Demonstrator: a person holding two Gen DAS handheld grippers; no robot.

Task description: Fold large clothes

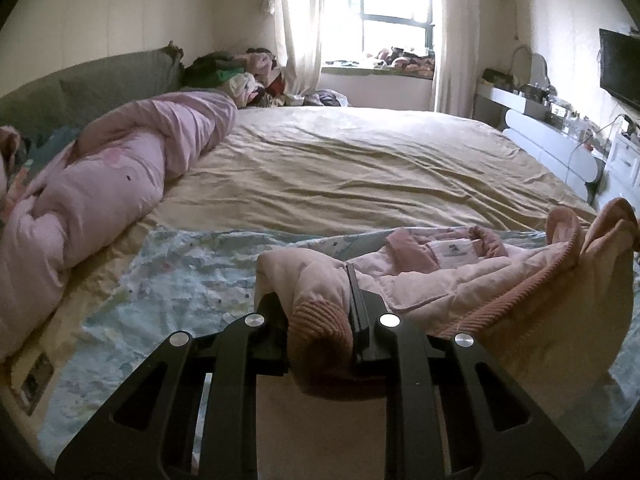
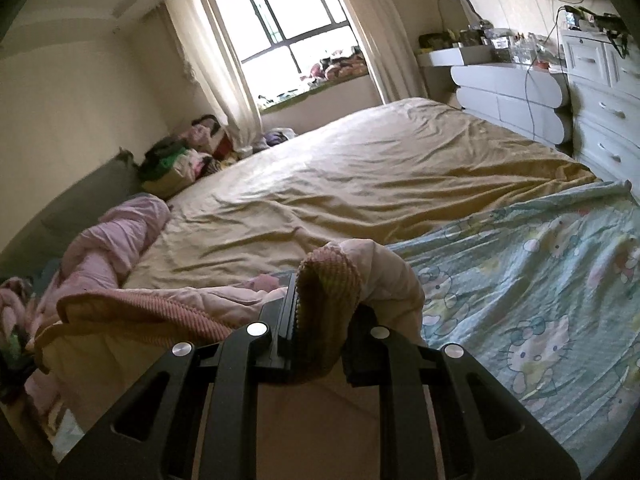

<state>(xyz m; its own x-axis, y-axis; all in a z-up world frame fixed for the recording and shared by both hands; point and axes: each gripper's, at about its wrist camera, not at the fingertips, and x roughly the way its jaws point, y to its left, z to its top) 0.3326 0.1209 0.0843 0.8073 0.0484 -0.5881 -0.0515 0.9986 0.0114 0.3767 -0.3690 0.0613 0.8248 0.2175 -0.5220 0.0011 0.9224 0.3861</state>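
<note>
A pink quilted jacket (image 1: 472, 280) with ribbed hem lies partly spread on the near end of the bed, over a light blue cartoon-print sheet (image 1: 180, 276). My left gripper (image 1: 324, 312) is shut on a ribbed pink corner of the jacket, which bulges between its jaws. In the right wrist view my right gripper (image 2: 320, 320) is shut on another ribbed corner of the jacket (image 2: 160, 304), whose body trails off to the left. The jacket's white label faces up in the left wrist view.
A wide bed with a tan sheet (image 1: 360, 160) stretches ahead. A rolled pink duvet (image 1: 120, 168) lies along the left side by the grey headboard. A clothes pile (image 1: 240, 76) sits in the far corner. White dressers (image 2: 560, 92) line the right wall.
</note>
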